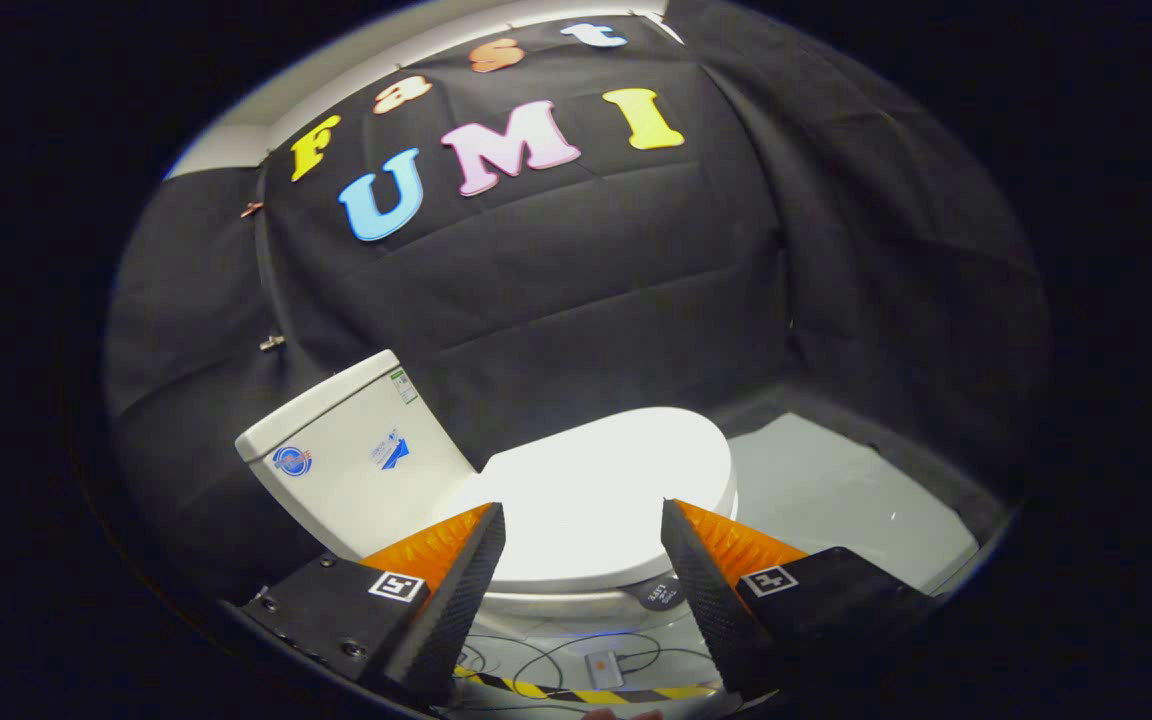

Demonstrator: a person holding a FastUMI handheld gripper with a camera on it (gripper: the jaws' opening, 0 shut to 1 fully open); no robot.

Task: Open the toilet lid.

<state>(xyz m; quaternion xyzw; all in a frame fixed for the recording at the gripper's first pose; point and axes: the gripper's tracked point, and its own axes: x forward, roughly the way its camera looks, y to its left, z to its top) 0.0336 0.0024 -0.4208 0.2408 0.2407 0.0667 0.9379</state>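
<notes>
The gripper (583, 530) hangs with its fingers spread wide and holding nothing, lined up on the closed toilet lid (606, 490) lying flat just beyond them beside the tank (351, 460), probably so they can reach its overexposed, hard-to-read front edge.
</notes>
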